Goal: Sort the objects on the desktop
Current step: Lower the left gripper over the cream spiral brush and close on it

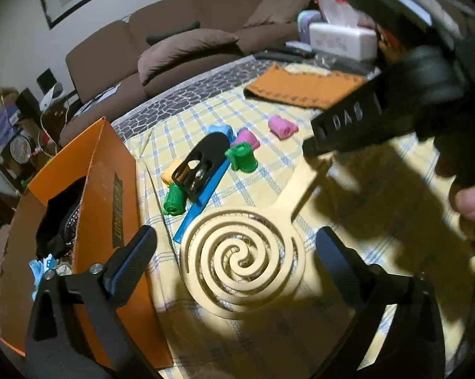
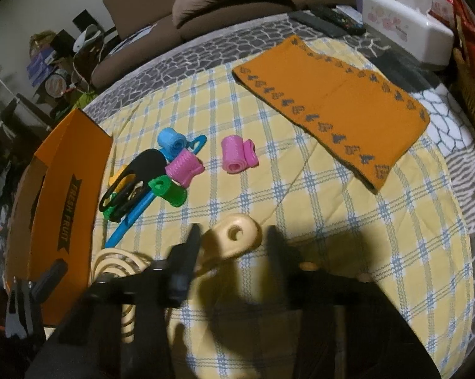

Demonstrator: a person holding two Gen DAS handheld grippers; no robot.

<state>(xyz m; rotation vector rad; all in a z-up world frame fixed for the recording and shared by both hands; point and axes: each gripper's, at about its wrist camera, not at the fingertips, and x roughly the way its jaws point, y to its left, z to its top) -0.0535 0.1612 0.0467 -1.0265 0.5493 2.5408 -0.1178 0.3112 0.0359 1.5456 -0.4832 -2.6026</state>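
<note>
A beige spiral paddle (image 1: pixel 242 260) lies flat on the checked tablecloth. My left gripper (image 1: pixel 237 237) is open, one finger on each side of the spiral head, without touching it. The paddle's handle end (image 2: pixel 237 237), which has a hole in it, sits between the fingers of my right gripper (image 2: pixel 234 240); the pads look closed against its sides. In the left wrist view, that right gripper (image 1: pixel 316 145) hangs over the handle. Further back lie small mesh rolls: green (image 1: pixel 242 156), pink (image 1: pixel 281 128), blue (image 2: pixel 171 140). With them are a black cut-out piece (image 1: pixel 201 164) and a blue stick (image 1: pixel 202 202).
An orange "FRESH FRUIT" box (image 1: pixel 111 202) stands open at the left, with dark items inside. An orange patterned cloth (image 2: pixel 335 107) lies at the back right. Beyond it are a white tissue box (image 2: pixel 408 31) and remotes (image 2: pixel 325 20). A brown sofa is behind the table.
</note>
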